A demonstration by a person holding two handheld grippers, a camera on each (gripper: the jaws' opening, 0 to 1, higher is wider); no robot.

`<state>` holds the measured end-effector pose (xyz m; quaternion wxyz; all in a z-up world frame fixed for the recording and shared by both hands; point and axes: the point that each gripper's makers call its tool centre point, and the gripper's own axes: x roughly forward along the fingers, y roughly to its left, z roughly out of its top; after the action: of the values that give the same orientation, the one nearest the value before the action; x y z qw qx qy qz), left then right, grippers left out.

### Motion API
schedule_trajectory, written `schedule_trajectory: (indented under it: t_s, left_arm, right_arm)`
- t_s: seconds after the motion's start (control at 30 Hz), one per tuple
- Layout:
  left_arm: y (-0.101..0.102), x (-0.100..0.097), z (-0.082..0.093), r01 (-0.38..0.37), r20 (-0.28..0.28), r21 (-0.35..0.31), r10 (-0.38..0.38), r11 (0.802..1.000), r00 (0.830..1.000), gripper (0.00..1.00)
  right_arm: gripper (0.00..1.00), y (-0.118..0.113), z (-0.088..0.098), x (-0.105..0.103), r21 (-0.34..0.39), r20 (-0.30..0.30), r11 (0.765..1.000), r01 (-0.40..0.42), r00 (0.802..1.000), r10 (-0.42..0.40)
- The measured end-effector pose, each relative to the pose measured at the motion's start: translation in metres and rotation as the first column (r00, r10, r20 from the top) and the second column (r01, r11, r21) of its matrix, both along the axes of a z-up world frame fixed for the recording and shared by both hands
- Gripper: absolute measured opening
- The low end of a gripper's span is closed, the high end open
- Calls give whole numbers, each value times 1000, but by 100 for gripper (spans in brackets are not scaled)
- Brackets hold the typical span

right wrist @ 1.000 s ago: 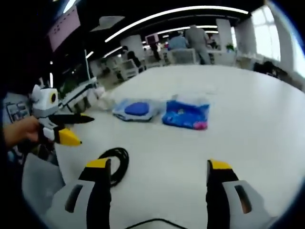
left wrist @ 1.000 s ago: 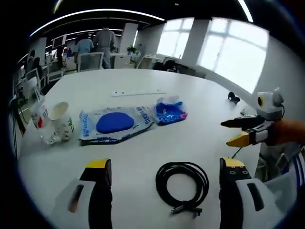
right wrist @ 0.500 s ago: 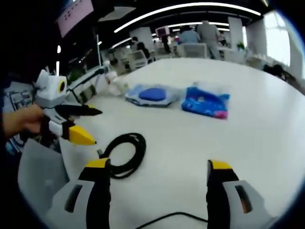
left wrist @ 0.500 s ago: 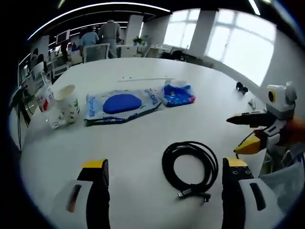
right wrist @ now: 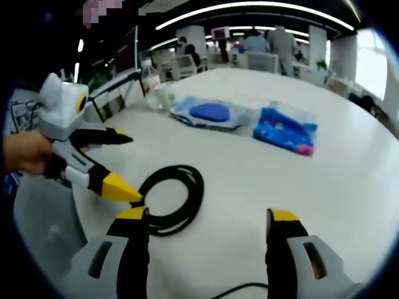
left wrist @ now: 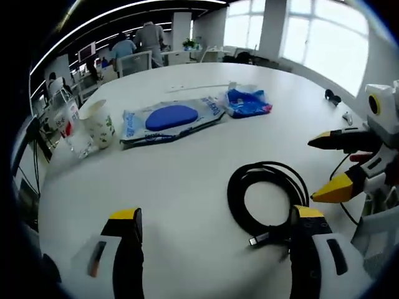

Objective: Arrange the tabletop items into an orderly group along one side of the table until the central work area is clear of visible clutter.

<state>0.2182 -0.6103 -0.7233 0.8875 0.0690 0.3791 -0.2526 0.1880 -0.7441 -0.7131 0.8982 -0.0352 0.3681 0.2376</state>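
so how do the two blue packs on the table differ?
The wipes pack is longer, lies flat, and is pale with a dark blue oval in the middle. The small blue bag is shorter, looks crumpled and puffier, and is bright blue all over with pink spots visible in the right gripper view. Both lie side by side on the white table, untouched by either tongs.

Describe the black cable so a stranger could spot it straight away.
On the round white table, look at the near edge between the two open grippers. The coiled black cable lies flat there, the one dark ring, well apart from the blue packets.
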Motion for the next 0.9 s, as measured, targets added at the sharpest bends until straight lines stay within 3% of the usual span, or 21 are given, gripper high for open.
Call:
schedule_trajectory:
  t_s: [0.4, 0.9]
  left_arm:
    - [3, 6, -15, -11, -24, 46, 12, 999, 1000, 100]
    - [0, 7, -21, 11, -16, 76, -10, 997, 1000, 100]
  right_arm:
    - [70, 7, -10, 16, -73, -6, 997, 24, 1000, -25]
    - [62, 14, -27, 14, -137, -63, 991, -4, 998, -4]
